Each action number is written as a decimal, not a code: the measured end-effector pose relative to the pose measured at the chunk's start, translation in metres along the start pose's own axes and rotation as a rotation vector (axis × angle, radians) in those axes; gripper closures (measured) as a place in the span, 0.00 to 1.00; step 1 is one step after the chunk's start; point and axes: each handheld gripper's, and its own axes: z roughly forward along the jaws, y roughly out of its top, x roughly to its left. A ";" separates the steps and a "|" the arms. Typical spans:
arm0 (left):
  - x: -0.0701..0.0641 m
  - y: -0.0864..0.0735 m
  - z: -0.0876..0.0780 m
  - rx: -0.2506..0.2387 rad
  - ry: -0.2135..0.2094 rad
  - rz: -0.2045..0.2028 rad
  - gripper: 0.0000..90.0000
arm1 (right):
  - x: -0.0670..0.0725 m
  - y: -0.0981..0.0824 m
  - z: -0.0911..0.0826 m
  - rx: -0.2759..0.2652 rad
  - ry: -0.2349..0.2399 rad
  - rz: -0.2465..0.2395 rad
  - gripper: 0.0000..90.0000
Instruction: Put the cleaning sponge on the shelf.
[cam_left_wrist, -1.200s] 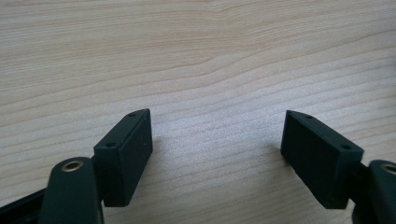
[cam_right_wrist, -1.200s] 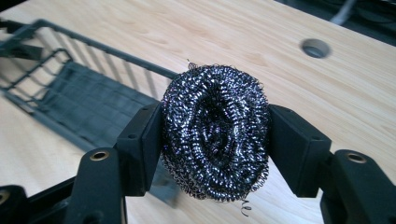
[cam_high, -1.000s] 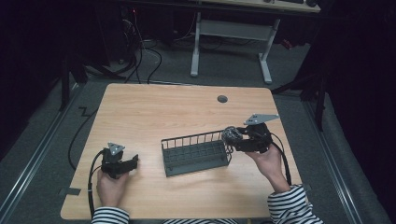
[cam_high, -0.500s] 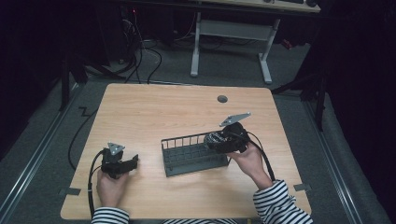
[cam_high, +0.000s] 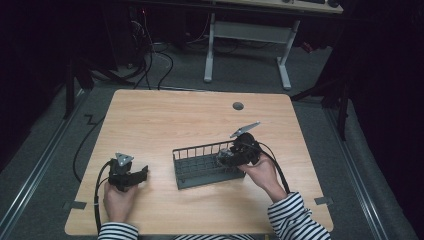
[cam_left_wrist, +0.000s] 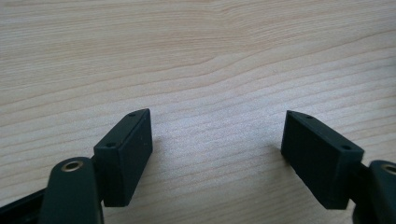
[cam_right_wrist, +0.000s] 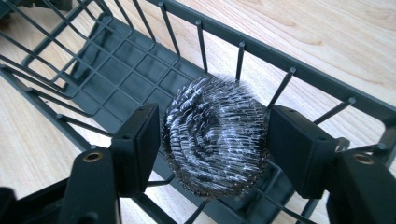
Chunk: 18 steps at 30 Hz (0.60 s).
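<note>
Steel wool scourer at the wire basket, R gripper loosening on it.

R gripper (cam_high: 226, 156) sits at the basket's (cam_high: 200, 179) 3 o'clock end, tipped down into it; its jaws have just been opening, w/ the steel wool scourer (cam_right_wrist: 215, 136) between the pads, which still look to touch its sides, inside the dark wire basket (cam_right_wrist: 121, 70) near the far rail. L gripper (cam_high: 143, 172) rests at approx 8 o'clock on the wood table (cam_high: 165, 120), jaws wide apart, nothing between them, well apart from the basket.
</note>
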 end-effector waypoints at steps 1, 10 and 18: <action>0.000 0.000 0.000 0.000 0.000 0.000 0.28 | 0.000 0.000 0.000 0.000 0.000 0.000 0.39; 0.000 0.000 0.000 0.000 0.001 0.000 0.28 | 0.001 -0.003 -0.020 -0.094 0.004 -0.002 0.32; 0.000 0.000 0.000 0.000 0.001 0.000 0.28 | -0.007 -0.015 -0.048 -0.191 -0.067 0.000 0.34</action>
